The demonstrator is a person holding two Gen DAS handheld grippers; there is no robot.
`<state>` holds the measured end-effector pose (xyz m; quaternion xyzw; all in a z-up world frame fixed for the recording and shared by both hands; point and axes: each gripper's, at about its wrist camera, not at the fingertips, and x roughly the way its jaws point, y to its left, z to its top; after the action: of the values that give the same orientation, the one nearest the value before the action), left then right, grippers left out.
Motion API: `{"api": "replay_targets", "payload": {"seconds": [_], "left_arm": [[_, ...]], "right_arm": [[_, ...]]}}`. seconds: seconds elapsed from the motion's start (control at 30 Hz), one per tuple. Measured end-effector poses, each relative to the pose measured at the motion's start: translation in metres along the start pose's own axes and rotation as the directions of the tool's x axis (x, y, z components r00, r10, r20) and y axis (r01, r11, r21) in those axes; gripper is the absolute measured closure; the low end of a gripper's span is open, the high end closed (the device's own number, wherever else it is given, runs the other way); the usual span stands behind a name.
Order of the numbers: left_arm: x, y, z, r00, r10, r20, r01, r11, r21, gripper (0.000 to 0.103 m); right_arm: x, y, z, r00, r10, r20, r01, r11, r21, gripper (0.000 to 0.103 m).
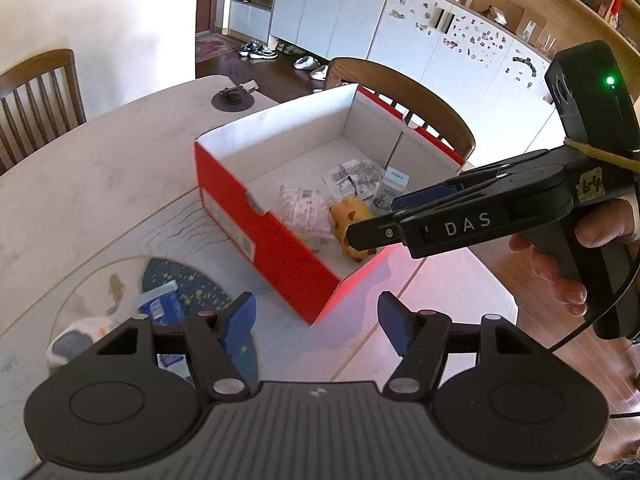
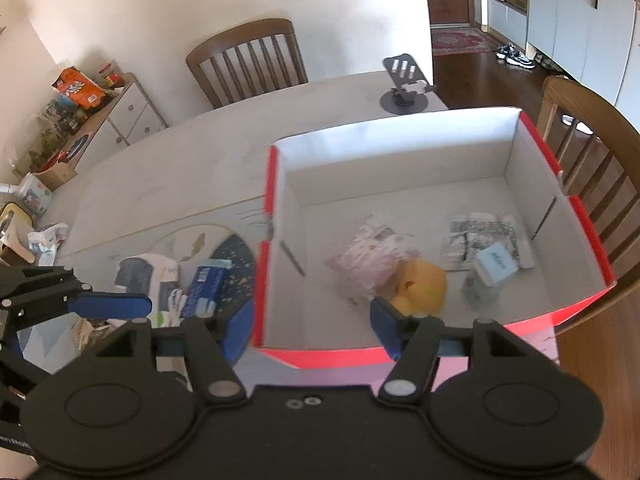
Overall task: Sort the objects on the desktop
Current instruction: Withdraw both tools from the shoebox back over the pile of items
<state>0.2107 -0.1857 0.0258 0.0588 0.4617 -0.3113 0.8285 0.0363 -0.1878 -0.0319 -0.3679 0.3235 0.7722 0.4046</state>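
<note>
A red box with a white inside [image 1: 240, 200] [image 2: 560, 184] stands on the table. In it lie a yellow toy [image 1: 352, 220] [image 2: 424, 284], a pink packet [image 1: 304, 210] [image 2: 372, 252], a printed packet [image 1: 352, 178] [image 2: 480, 236] and a small light-blue carton [image 1: 394, 186] [image 2: 490, 276]. My left gripper [image 1: 316, 322] is open and empty above the box's near corner. My right gripper [image 2: 312, 328] [image 1: 376, 220] is open and empty over the box's near wall. Left of the box lie a blue carton [image 1: 162, 306] [image 2: 208, 284] and a white-and-blue packet [image 1: 76, 338] [image 2: 140, 276].
A black phone stand [image 1: 232, 98] [image 2: 404, 96] stands at the table's far side. Wooden chairs [image 1: 40, 88] [image 2: 248, 60] ring the table, one behind the box [image 1: 400, 84] [image 2: 592, 160]. A crumpled packet [image 2: 48, 240] lies at the left table edge.
</note>
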Motion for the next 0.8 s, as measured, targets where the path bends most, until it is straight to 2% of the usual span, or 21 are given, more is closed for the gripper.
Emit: {"api": "replay_targets", "payload": {"seconds": [0.27,0.47,0.8], "left_arm": [[-0.028,0.019,-0.029,0.999,0.035,0.018,-0.034,0.999,-0.020,0.034],[-0.047,0.039,-0.050,0.998,0.061,0.028,-0.059,0.996,-0.059,0.034],[-0.068,0.071,-0.079,0.994,0.108,0.031,-0.103,0.988,-0.113,0.033]], "right_arm": [[0.004,0.038,-0.013,1.000,0.022,-0.009,-0.023,0.999,-0.037,0.034],[0.010,0.067,-0.023,0.999,0.046,-0.020,-0.047,0.997,-0.067,0.026],[0.022,0.098,-0.031,0.999,0.043,-0.025,-0.044,0.998,-0.043,0.022]]}}
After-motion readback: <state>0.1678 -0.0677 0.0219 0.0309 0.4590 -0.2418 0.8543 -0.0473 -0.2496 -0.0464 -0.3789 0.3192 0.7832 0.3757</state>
